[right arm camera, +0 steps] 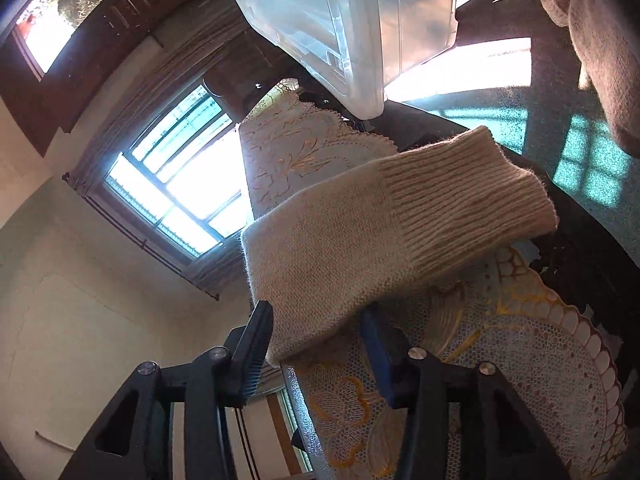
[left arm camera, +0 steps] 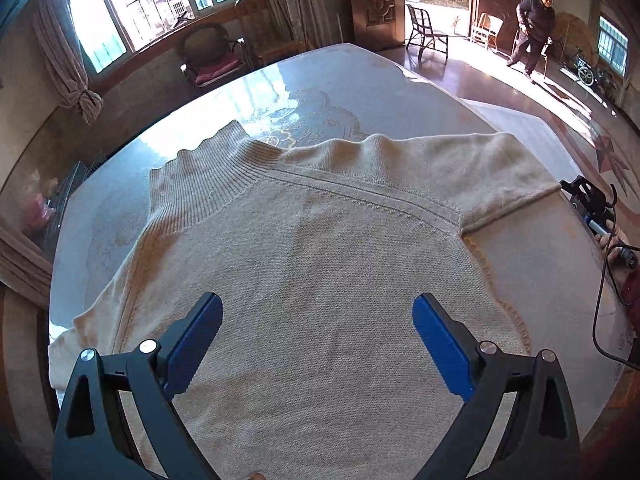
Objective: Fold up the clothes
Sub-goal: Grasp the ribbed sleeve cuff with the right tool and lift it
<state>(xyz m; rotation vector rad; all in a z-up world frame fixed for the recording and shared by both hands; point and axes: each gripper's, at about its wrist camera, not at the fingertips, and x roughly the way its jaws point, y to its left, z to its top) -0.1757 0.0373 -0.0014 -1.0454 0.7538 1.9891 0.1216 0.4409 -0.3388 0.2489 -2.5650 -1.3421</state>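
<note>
Sweater: a cream knit sweater [left arm camera: 320, 272] lies flat on the bench [left arm camera: 320, 80], ribbed collar toward the far edge, one sleeve reaching the right edge.
Left claw: the left claw [left arm camera: 318, 332] hangs over the sweater's body, blue fingers [left arm camera: 440, 344] spread wide, holding nothing.
Right claw: the right claw [right arm camera: 316, 340] is at the bench's right edge, its fingers parted around the sleeve [right arm camera: 384, 232]; whether they pinch it, I cannot tell.
Cover: a lace cloth [right arm camera: 520, 360] lies under the sleeve.
Bin: a clear plastic bin [right arm camera: 352, 20] sits beyond the ribbed cuff.

Lace tablecloth [right arm camera: 532, 364], clear plastic bin [right arm camera: 352, 20] — armchair [left arm camera: 212, 60], man [left arm camera: 534, 28]
</note>
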